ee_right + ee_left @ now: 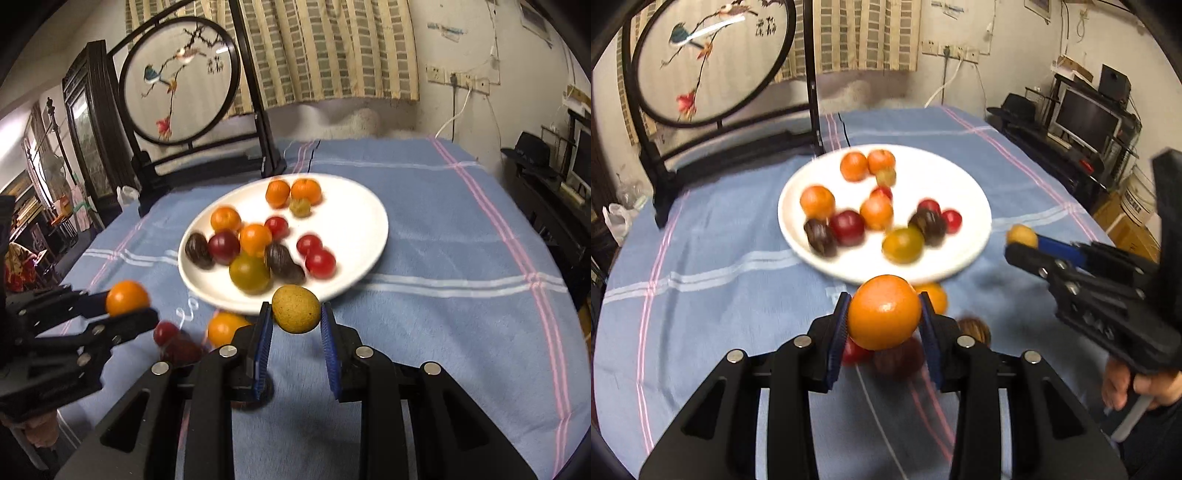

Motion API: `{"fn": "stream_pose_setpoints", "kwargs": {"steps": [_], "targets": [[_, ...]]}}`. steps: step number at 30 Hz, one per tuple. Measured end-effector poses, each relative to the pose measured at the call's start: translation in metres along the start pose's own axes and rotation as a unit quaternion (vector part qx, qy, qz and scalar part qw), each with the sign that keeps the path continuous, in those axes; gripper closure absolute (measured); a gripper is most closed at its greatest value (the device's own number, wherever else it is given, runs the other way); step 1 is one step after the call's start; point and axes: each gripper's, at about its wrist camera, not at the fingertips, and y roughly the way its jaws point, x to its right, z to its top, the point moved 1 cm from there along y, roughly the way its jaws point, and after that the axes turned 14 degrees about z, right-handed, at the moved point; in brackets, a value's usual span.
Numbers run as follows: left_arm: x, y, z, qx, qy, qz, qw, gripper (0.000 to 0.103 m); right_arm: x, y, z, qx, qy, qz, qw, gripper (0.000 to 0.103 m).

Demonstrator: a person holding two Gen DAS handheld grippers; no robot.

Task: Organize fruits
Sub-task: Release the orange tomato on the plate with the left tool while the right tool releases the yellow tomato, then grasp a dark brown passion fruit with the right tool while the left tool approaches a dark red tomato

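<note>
A white plate [971,206] [365,210] on the blue cloth holds several oranges, red fruits, dark fruits and a green-yellow one. My left gripper [884,314] is shut on an orange [884,312] and holds it above the cloth just in front of the plate; it also shows in the right wrist view [127,306]. My right gripper [296,314] is shut on a small tan fruit [296,309] near the plate's front rim; it also shows in the left wrist view [1021,242]. Loose fruits lie on the cloth: another orange [223,328], a red fruit [165,332].
A dark-framed round embroidered screen [713,59] [181,79] stands on the table behind the plate at left. A dark shelf with a monitor [1086,118] is off the table's right side. The blue striped cloth [443,240] covers the table.
</note>
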Motion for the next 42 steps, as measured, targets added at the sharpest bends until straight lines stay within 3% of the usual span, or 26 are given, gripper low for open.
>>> {"fn": "stream_pose_setpoints", "kwargs": {"steps": [6, 16, 17, 18, 19, 25, 30, 42], "targets": [[-0.004, 0.041, 0.052, 0.001, -0.033, 0.019, 0.9993, 0.067, 0.008, 0.018, 0.036, 0.011, -0.022, -0.019, 1.000, 0.076], [-0.002, 0.114, 0.089, -0.039, -0.061, 0.038, 0.9967, 0.065, 0.050, 0.092, 0.054, -0.018, 0.045, -0.011, 0.999, 0.075], [-0.001, 0.116, 0.087, -0.042, -0.064, 0.040, 0.9963, 0.058, 0.054, 0.095, 0.054, -0.022, 0.053, -0.007, 0.998, 0.071], [-0.002, 0.117, 0.088, -0.039, -0.067, 0.043, 0.9961, 0.041, 0.059, 0.097, 0.051, -0.024, 0.061, -0.004, 0.998, 0.062], [-0.002, 0.115, 0.087, -0.034, -0.070, 0.045, 0.9959, 0.032, 0.060, 0.097, 0.051, -0.025, 0.065, -0.005, 0.998, 0.061], [-0.009, 0.101, 0.078, -0.025, -0.073, 0.041, 0.9962, 0.031, 0.064, 0.083, 0.051, -0.011, 0.077, -0.006, 0.997, 0.060], [-0.026, 0.076, 0.054, -0.023, -0.087, 0.042, 0.9950, 0.023, 0.053, 0.063, 0.047, -0.004, 0.063, -0.008, 0.998, 0.060], [-0.053, 0.045, -0.019, -0.053, -0.106, 0.041, 0.9921, 0.020, 0.002, 0.031, -0.008, -0.048, 0.014, 0.016, 0.999, 0.060]]}}
